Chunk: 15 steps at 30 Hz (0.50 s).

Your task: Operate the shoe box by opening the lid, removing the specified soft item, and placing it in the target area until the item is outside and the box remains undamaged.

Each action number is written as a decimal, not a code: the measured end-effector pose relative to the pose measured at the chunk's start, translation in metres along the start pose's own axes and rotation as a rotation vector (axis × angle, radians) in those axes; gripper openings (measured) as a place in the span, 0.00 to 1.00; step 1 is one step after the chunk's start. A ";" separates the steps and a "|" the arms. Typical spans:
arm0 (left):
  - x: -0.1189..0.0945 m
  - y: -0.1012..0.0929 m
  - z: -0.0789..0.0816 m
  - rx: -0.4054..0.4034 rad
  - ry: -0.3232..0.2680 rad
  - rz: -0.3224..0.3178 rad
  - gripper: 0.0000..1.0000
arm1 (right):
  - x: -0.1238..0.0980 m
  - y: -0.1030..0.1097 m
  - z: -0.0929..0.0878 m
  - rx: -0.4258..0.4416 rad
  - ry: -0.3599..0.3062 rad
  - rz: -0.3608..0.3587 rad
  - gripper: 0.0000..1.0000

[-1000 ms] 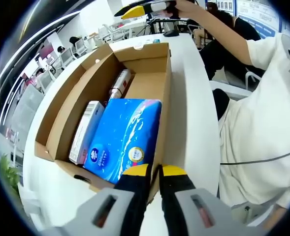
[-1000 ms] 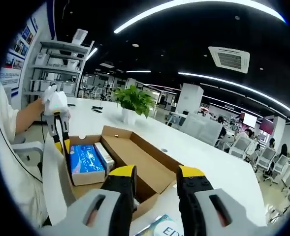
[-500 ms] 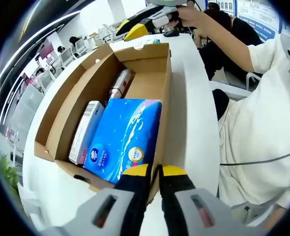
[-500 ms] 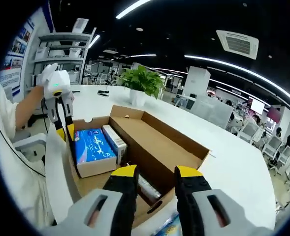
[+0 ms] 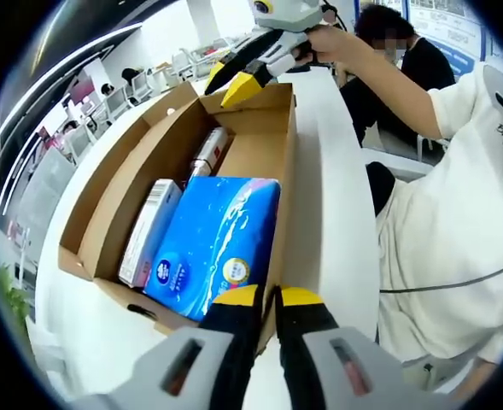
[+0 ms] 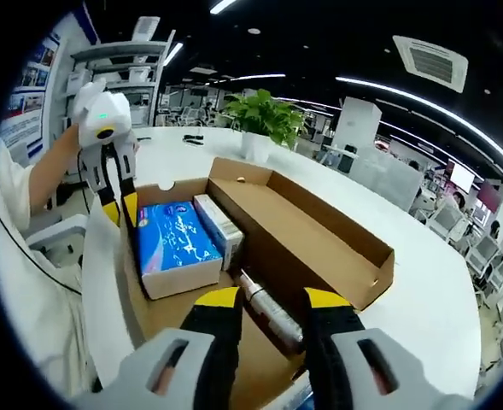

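Observation:
An open cardboard shoe box point(image 5: 287, 145) lies on a white table point(image 5: 332, 188) with its lid point(image 5: 119, 158) folded out flat. Inside are a blue soft tissue pack point(image 5: 213, 239), a white carton point(image 5: 149, 226) beside it, and a silver tube point(image 5: 208, 149) further in. My left gripper point(image 5: 269, 296) is shut on the box's near wall, next to the tissue pack. In the right gripper view the left gripper point(image 6: 121, 211) clamps that same wall beside the tissue pack point(image 6: 176, 243). My right gripper point(image 6: 271, 299) hangs open over the box's other end, above the silver tube point(image 6: 268, 307), touching nothing.
A person in a white shirt point(image 5: 456, 213) stands close along the table's edge. A potted plant point(image 6: 268, 115) sits on the table beyond the box point(image 6: 336, 248). Shelves point(image 6: 140, 77) and office chairs are in the background.
My right gripper has come down and in, from high above the table to just over the box's end with the tube. The left gripper and the box have stayed still.

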<state>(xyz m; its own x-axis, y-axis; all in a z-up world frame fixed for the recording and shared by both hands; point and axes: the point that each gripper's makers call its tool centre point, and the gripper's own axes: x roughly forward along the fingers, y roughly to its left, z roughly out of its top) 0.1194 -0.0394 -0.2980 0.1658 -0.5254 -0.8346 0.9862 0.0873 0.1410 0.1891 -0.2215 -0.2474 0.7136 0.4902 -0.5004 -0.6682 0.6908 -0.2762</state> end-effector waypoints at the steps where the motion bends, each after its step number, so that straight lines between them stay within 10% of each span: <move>1: 0.000 0.000 0.000 0.000 0.001 0.000 0.07 | 0.000 0.000 -0.001 -0.007 0.010 -0.002 0.29; 15: 0.000 0.000 0.001 -0.003 0.004 0.004 0.07 | 0.029 0.011 -0.020 -0.217 0.194 -0.005 0.24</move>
<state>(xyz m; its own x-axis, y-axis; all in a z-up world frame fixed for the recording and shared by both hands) 0.1193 -0.0401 -0.2980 0.1697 -0.5215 -0.8362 0.9855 0.0921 0.1425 0.1983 -0.2107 -0.2816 0.6772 0.3619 -0.6406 -0.7093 0.5527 -0.4376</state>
